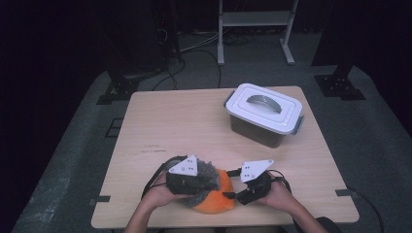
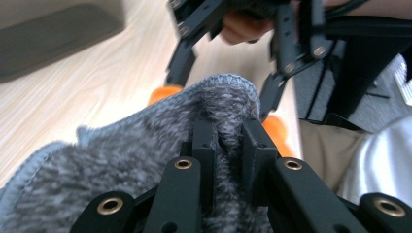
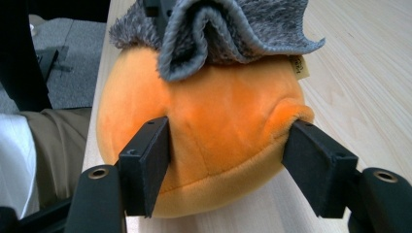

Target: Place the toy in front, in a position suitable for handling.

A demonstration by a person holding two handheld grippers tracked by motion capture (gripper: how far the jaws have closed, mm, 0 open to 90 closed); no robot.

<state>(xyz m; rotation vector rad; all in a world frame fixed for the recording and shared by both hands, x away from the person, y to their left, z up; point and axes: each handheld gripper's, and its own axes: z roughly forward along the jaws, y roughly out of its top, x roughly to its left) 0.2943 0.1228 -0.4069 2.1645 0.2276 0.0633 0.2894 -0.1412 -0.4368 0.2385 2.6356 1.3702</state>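
An orange plush ball [image 1: 217,200] lies at the table's near edge with a fuzzy grey cloth [image 1: 208,172] draped over its top. My left gripper [image 2: 228,130] is shut on a bunched fold of the grey cloth [image 2: 145,155], at the ball's left side in the high view. My right gripper [image 3: 228,141] reaches in from the right, its pads pressing into both sides of the orange ball [image 3: 228,104], which dents under them. The cloth [image 3: 243,34] hangs folded over the ball's crown. In the high view the right gripper [image 1: 234,194] touches the ball's right side.
A lidded plastic box [image 1: 263,114] with a grey handle stands at the far right of the wooden table [image 1: 184,121]. The ball sits close to the table's near edge, beside the person's lap. Dark stands and cables are on the floor beyond.
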